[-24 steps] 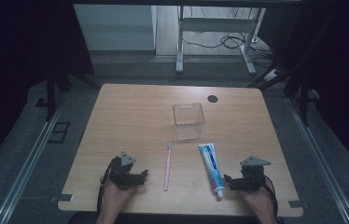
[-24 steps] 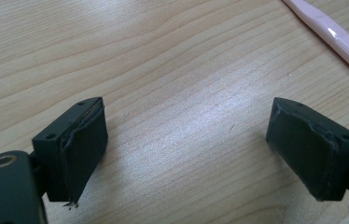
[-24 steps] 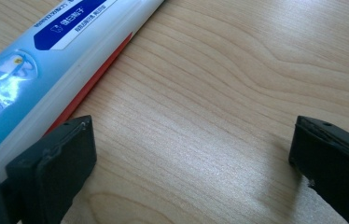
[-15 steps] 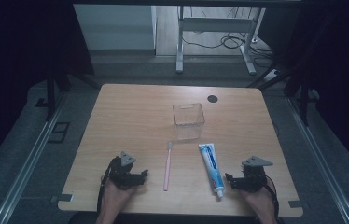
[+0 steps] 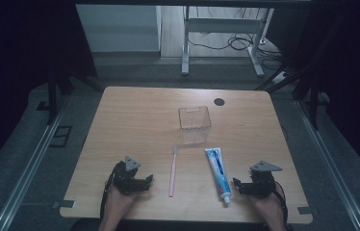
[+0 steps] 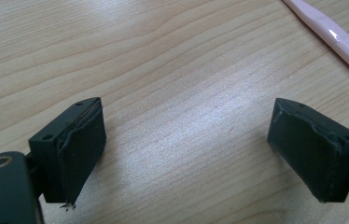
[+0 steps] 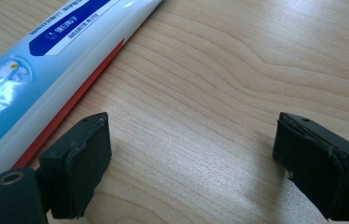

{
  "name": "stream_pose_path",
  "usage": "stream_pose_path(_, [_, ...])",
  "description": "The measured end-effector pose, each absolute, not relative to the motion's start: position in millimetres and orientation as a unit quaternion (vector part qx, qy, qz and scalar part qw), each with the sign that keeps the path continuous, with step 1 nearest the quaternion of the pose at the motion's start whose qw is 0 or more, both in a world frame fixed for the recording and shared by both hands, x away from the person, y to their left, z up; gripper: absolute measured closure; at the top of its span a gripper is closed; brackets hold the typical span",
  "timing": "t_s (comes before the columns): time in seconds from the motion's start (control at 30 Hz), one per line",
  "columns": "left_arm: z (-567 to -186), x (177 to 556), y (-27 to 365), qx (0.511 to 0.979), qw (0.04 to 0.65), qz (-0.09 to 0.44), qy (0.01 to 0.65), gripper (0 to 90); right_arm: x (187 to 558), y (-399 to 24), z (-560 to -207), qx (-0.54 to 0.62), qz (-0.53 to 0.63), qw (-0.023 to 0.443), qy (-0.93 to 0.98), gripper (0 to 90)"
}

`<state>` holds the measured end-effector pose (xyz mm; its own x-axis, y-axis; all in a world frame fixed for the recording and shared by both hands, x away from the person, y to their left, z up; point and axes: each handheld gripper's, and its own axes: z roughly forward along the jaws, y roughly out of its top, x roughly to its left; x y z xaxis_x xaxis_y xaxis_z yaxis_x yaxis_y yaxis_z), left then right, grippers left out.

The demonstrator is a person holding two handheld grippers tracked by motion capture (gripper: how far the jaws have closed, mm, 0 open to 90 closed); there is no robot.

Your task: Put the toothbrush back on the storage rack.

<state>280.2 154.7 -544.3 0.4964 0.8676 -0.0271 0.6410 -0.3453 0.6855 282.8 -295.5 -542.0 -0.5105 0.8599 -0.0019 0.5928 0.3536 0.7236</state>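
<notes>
On the light wooden table (image 5: 135,120), the left tool (image 5: 145,181) rests near the front edge, held in the person's left hand (image 5: 118,204). Its jaws stand wide apart with only bare wood between them. The slim pink plastic toothbrush (image 5: 172,171) lies just to the right of this tool, apart from it, running front to back; in the left gripper view its handle (image 6: 336,39) crosses the upper right corner, beyond the jaws. Behind the toothbrush's head stands a clear square plastic container (image 5: 195,125). Right of the toothbrush lies the white and blue toothpaste tube (image 5: 217,172), cap toward the front. The right tool (image 5: 236,185) sits just right of the tube's cap end, jaws spread wide and gripping nothing; in the right gripper view the tube (image 7: 46,60) lies just outside its left-hand jaw.
</notes>
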Motion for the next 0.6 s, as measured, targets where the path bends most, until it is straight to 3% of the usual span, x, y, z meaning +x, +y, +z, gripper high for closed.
stream_pose_path(0.37, [-541,279,152,0.814,0.326,0.163,0.453,15.0,283,-296,-542,0.454,0.342,0.196,0.799,11.0])
stream_pose_path(0.6, [-531,277,150,0.816,0.336,0.161,0.442,23.4,283,-296,-542,0.453,0.342,0.196,0.799,11.0])
